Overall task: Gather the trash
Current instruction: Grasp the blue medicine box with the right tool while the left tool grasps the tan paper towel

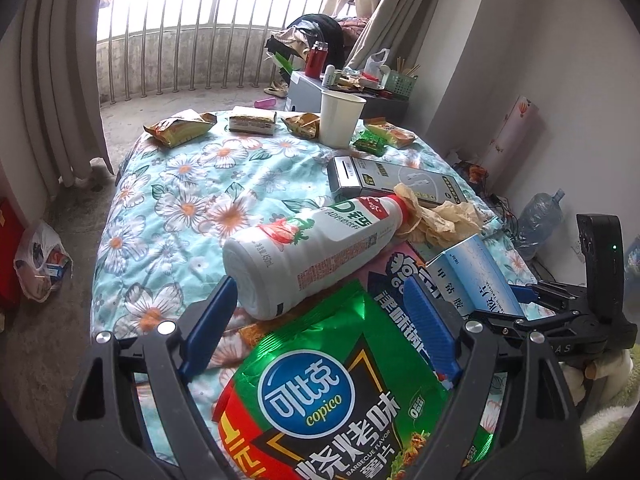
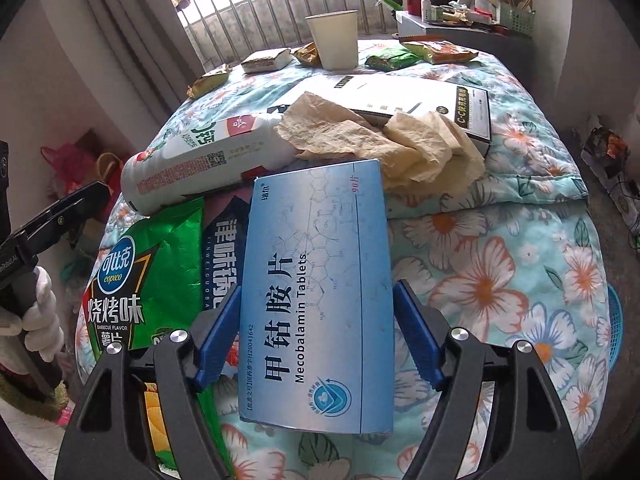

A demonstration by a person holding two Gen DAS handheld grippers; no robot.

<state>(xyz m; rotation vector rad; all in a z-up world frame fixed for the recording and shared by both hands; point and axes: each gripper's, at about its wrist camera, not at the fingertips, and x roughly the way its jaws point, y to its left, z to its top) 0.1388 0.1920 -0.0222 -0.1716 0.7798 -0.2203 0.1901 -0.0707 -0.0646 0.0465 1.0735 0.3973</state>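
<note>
The medicine box (image 2: 316,292) is lying on the bed (image 2: 500,264) between your right claw (image 2: 316,328) fingers, spread alongside it. Your left claw (image 1: 320,320) is gaping over the chip bag (image 1: 320,392), gripping nothing.

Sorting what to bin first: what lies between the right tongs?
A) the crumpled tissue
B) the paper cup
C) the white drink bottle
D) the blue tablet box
D: the blue tablet box lies between the fingers of the right tongs; bottle, cup and tissue lie farther off.
</note>
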